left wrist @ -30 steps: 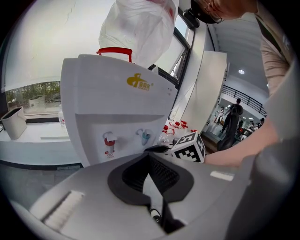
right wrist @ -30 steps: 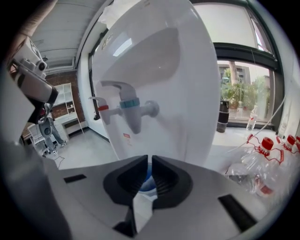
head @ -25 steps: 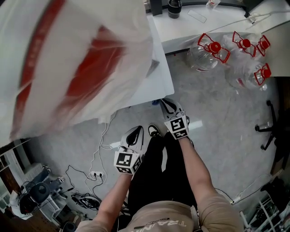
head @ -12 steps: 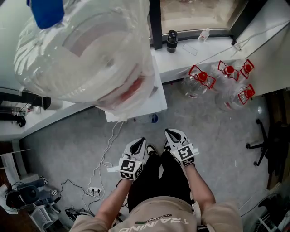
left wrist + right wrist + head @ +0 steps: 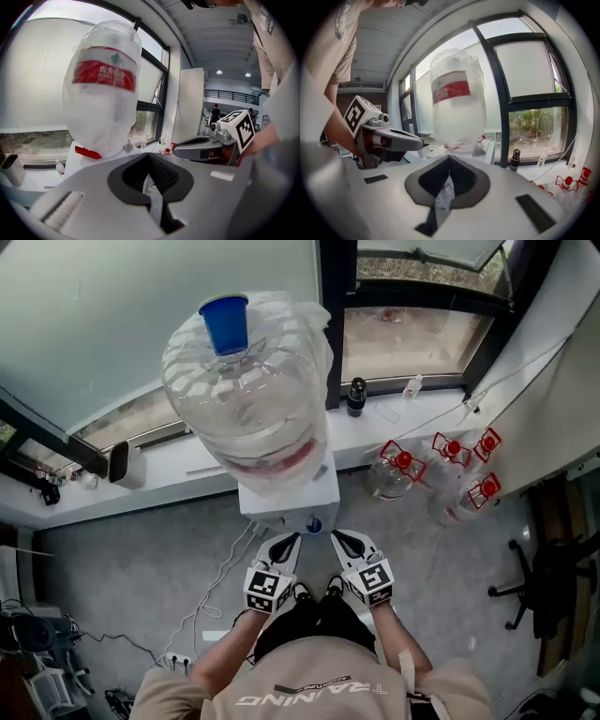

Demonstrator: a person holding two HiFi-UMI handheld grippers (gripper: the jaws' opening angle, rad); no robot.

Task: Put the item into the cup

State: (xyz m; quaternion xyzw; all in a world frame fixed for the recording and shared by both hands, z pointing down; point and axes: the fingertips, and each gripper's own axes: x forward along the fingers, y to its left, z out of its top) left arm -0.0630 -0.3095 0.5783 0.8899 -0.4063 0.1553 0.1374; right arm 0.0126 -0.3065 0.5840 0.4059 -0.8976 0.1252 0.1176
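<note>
White cylindrical object [image 5: 126,464] on the sill at far left, can't tell what it is. Centre: big clear water jug [image 5: 246,404] standing on a white dispenser [image 5: 292,495], blue cap [image 5: 225,322] facing the head camera. Contents look clear; level not readable. Jug label [image 5: 105,75] is a red band with white Chinese print, reads 农夫山泉, with a small green logo above it.

left gripper [image 5: 292,540]: jaws closed, tips together, nothing gripped that I can make out. right gripper [image 5: 339,537]: jaws closed the same way. A pale translucent shape shows in the slot behind the pads; can't tell if it's gripped or just background. Both point at the dispenser base, side by side, near each other, not touching.

Right of the jug: dark bottle [image 5: 355,397] and small clear bottle [image 5: 412,385] on the sill. Below those, four clear jugs with red caps and handles [image 5: 401,471] on the floor, then an office chair [image 5: 544,582].

Shirt print reads TRAINING.

Cup and item: can't locate either in any view.

Versus 0.5 s ago: the jug filled the head view's top left and was cropped; now it is whole and smaller, with more window visible. Grippers sit closer to the dispenser base.
</note>
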